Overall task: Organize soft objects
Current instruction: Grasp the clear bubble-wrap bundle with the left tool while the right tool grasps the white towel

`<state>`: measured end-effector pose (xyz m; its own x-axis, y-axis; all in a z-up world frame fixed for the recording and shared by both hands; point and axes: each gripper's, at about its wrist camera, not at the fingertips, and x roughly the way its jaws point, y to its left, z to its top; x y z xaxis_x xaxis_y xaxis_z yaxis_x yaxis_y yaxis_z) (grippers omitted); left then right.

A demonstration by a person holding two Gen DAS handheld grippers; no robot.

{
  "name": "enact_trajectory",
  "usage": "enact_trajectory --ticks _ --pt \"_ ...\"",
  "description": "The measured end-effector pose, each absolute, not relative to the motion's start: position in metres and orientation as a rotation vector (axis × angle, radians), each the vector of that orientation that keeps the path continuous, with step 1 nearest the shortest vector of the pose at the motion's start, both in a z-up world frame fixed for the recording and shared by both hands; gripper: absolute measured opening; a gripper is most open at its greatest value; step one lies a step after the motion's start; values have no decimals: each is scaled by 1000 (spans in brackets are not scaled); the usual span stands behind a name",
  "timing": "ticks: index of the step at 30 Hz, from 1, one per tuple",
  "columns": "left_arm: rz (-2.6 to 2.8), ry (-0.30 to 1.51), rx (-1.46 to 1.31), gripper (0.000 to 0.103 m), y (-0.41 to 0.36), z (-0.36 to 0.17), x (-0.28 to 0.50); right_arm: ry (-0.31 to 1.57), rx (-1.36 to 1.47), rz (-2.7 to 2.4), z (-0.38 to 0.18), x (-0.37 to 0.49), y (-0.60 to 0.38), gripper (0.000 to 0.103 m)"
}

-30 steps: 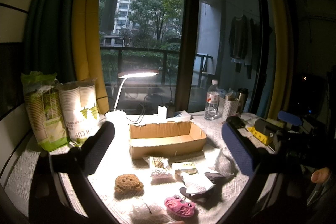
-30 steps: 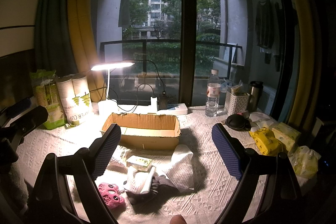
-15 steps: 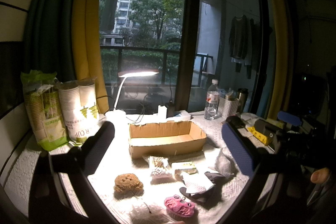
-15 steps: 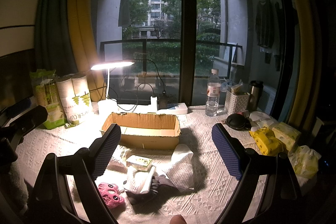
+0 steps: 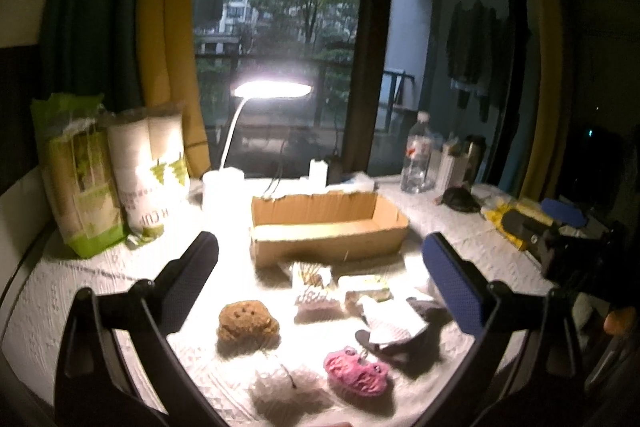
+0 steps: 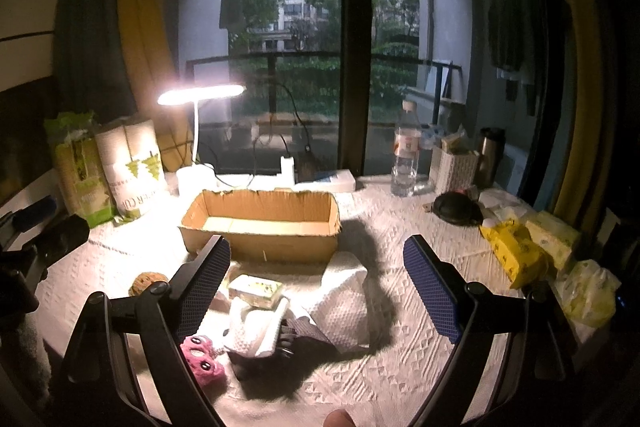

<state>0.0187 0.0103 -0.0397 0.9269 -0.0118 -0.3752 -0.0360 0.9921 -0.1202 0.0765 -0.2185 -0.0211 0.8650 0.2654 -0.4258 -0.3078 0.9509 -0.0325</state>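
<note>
Your left gripper (image 5: pixel 320 267) hangs wide and empty; the brown plush (image 5: pixel 247 321) sits at its 7 o'clock, the pink one (image 5: pixel 356 375) at 5. The cardboard box (image 6: pixel 262 223) waits at 12 (likely their bin). Your right gripper (image 6: pixel 316 279) gapes too, holding nothing.

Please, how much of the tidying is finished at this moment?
Nothing looks done: the cardboard box is empty. Nothing is in hand: the left tool and right tool are both open. The pink plush, brown plush and white cloth lie on the table.
</note>
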Motion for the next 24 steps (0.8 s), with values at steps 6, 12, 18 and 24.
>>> enact_trajectory --ticks 6,12,18,24 --pt "28 473 -144 103 20 -68 35 480 -109 291 -40 89 -218 91" --pt "41 573 -164 103 26 -104 48 557 -138 294 -68 103 -215 91" --pt "64 663 -166 103 32 -136 57 627 -143 280 -93 118 -218 91" --pt "84 765 -180 103 37 -168 62 675 -146 279 -109 134 -219 91"
